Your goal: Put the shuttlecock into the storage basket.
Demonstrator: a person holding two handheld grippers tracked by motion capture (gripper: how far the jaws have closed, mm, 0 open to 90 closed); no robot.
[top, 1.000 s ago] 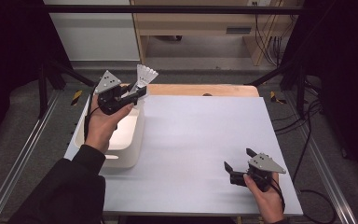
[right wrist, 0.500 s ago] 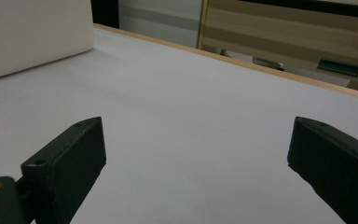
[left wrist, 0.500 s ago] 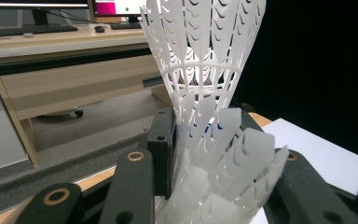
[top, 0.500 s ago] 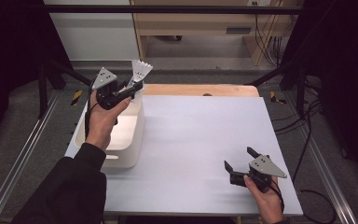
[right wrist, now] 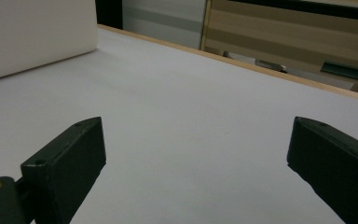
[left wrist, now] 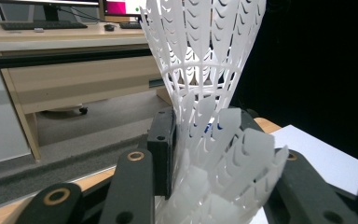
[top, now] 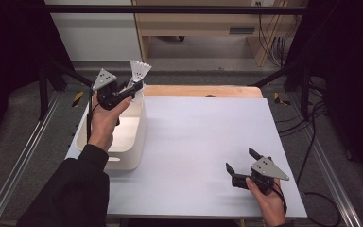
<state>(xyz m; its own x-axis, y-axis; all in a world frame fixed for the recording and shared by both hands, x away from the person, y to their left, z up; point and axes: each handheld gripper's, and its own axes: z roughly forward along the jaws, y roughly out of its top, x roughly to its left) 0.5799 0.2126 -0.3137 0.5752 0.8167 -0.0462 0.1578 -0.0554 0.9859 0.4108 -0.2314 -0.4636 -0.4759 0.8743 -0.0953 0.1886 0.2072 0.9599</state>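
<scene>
Resting low on the worktop (top: 203, 142) near the front edge, right tool (top: 239, 171) gaping wide, nothing in it. Further back, left tool (top: 133, 88) clamped on white plastic shuttlecocks (left wrist: 205, 93), lifted above the far end of the white bin (top: 131, 142). Looked featherlight, springy, easily crushed skirts; probably best pinched low near the cork, gently.

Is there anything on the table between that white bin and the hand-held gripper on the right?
No. In the high view, the table is bare between the white bin and the right hand-held gripper, whose jaws stand open.
</scene>
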